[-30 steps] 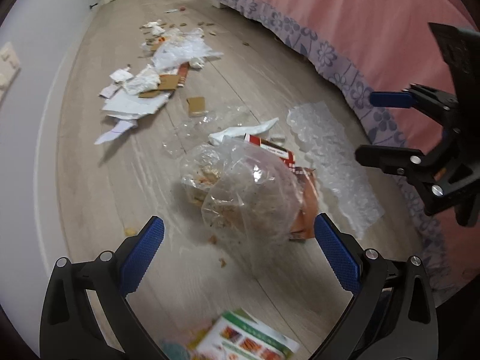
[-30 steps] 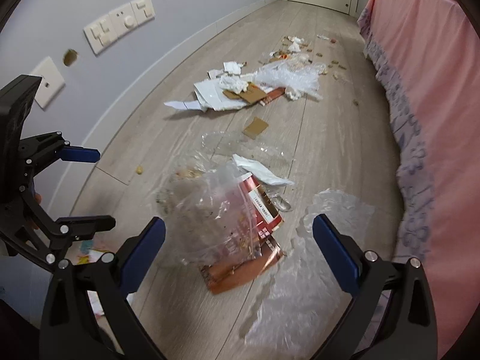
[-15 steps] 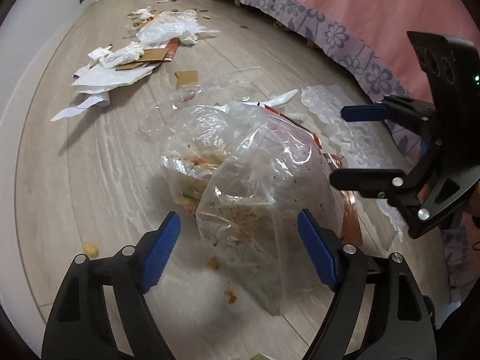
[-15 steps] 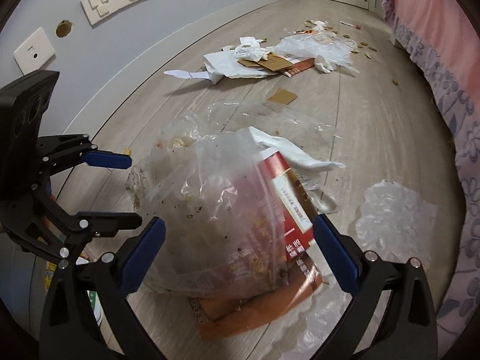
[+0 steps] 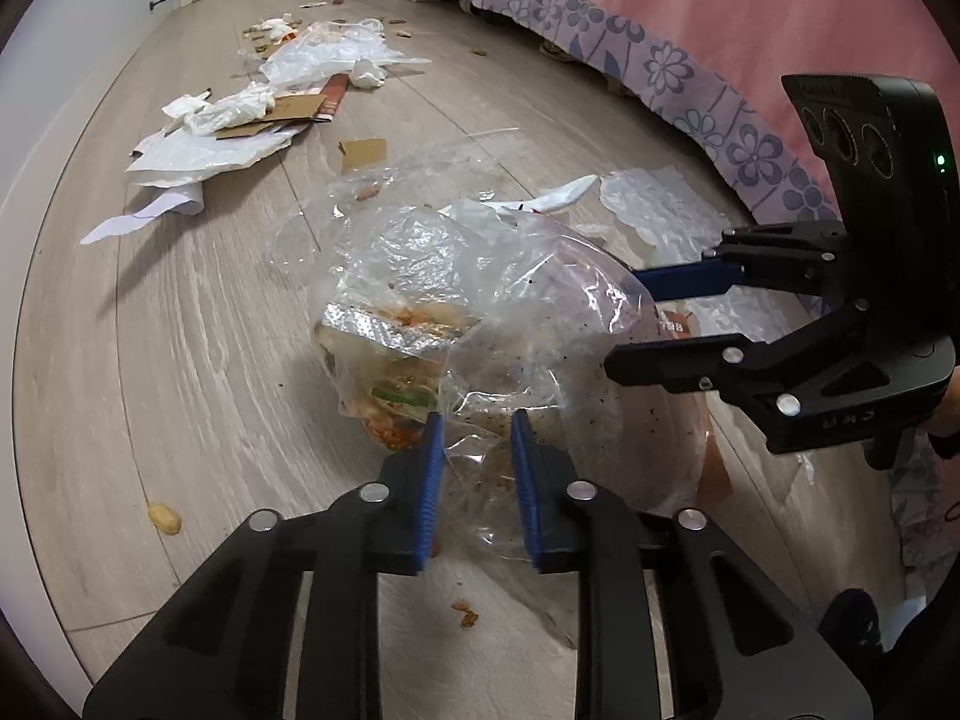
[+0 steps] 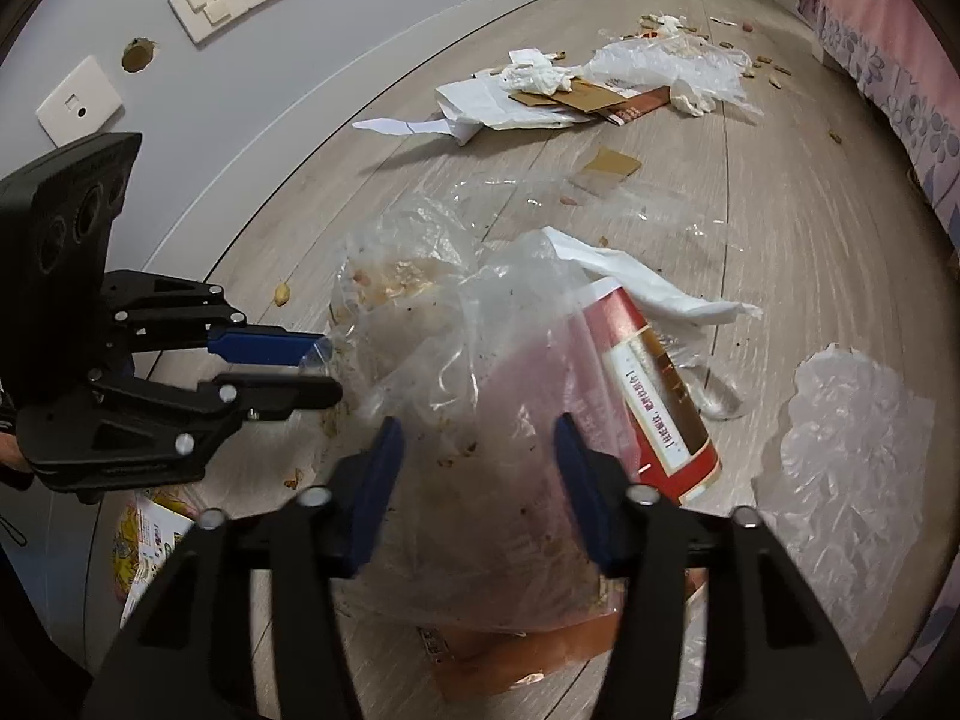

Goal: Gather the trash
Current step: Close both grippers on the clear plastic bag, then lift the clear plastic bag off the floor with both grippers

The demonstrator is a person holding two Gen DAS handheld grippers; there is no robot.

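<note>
A crumpled clear plastic bag (image 5: 510, 300) with food scraps and a foil-edged container lies on the wooden floor; it also shows in the right wrist view (image 6: 468, 372). My left gripper (image 5: 477, 420) has closed to a narrow gap around the bag's near edge. In the right wrist view the left gripper (image 6: 324, 369) pinches the bag's left edge. My right gripper (image 6: 477, 450) is half closed around the bag's bulk, fingers still apart. It shows in the left wrist view (image 5: 624, 318) at the bag's right side. A red carton (image 6: 654, 396) lies under the bag.
More paper, cardboard and plastic trash (image 5: 252, 114) lies farther along the floor. A bubble-wrap sheet (image 6: 840, 420) lies to the right. A pink bed skirt (image 5: 690, 60) runs along the right, a grey wall (image 6: 180, 138) with switches along the left. A peanut (image 5: 164, 518) lies nearby.
Both grippers moved down and in to the clear bag. The left gripper closed from wide open to a narrow gap on the bag's edge; the right gripper narrowed around the bag.
</note>
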